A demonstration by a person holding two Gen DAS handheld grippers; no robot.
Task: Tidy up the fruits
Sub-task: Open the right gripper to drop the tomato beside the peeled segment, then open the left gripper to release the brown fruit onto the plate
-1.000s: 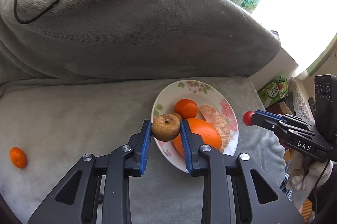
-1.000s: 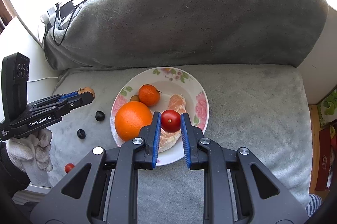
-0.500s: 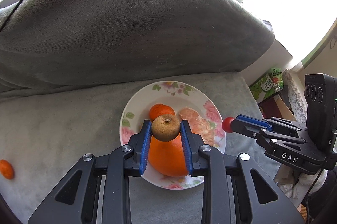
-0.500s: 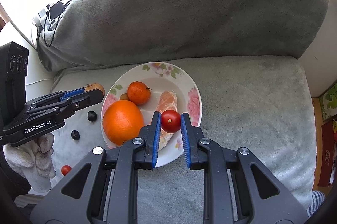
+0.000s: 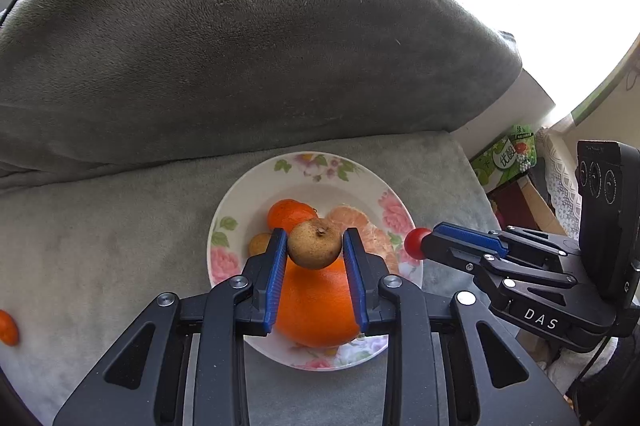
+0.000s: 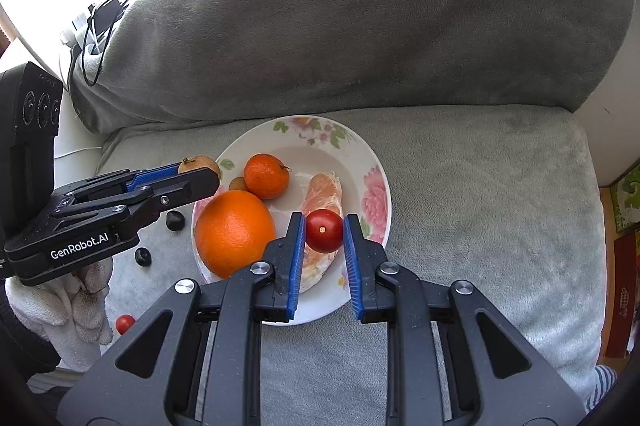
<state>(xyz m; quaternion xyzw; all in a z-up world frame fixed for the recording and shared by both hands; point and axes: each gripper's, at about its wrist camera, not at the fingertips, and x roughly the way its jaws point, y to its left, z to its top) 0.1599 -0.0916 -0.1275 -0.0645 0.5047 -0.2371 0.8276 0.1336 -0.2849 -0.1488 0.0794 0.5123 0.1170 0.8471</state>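
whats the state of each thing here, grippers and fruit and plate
left gripper: shut on brown fruit
brown fruit: held above plate
right gripper: shut on tomato
tomato: held above plate
plate: flat on blanket, holds fruit
big orange: resting on plate
small orange: resting on plate
peeled segments: lying on plate

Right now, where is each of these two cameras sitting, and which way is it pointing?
Left wrist: rides the left gripper, looking down its blue fingers at the brown fruit they grip above the plate.
Right wrist: rides the right gripper, looking along its fingers at the cherry tomato they grip; a white-gloved hand shows at left.
Shared: plate, big orange, and each other's gripper.
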